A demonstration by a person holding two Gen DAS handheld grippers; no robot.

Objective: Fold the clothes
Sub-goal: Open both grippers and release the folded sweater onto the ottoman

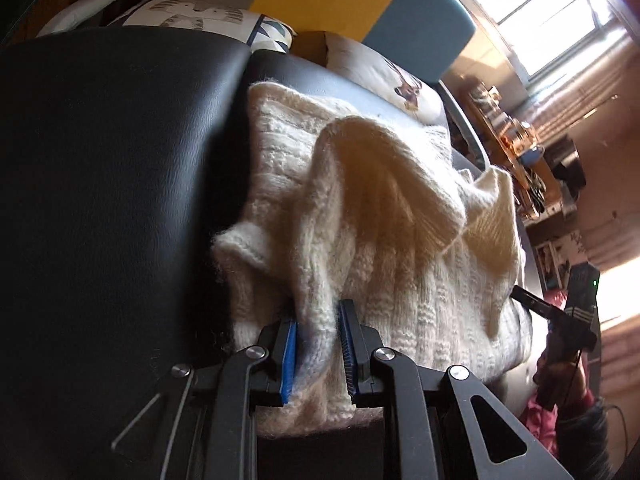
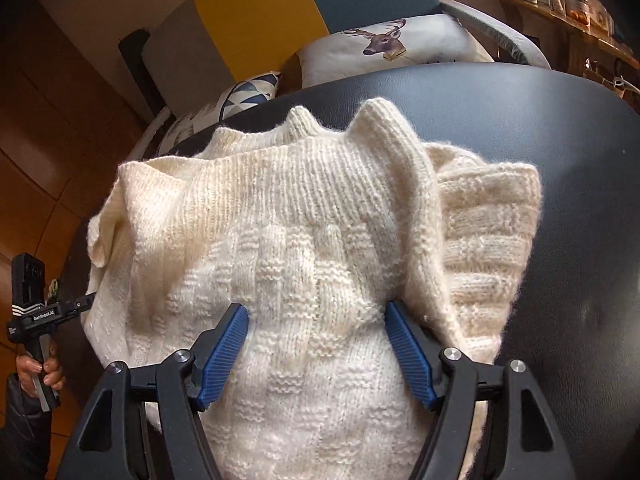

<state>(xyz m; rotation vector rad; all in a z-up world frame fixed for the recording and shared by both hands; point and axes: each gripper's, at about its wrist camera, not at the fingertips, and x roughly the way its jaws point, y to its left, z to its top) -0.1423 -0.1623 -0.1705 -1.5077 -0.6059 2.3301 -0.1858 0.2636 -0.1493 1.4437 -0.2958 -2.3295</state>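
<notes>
Left gripper (image 1: 316, 354) pinches cream sweater (image 1: 384, 248) (right gripper (image 2: 316, 354) spread).

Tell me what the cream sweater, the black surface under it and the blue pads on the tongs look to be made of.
Cream sweater: chunky fuzzy knit, probably wool or acrylic; ribbing and stray fibres show.
Black surface: leather or faux leather; fine grain, soft sheen, a seam in the left wrist view.
Blue pads: ridged, matte, likely rubber or printed plastic.

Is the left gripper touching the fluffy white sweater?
Touching. The left wrist view shows the left gripper pinching a fold of the sweater between its blue fingers.
</notes>
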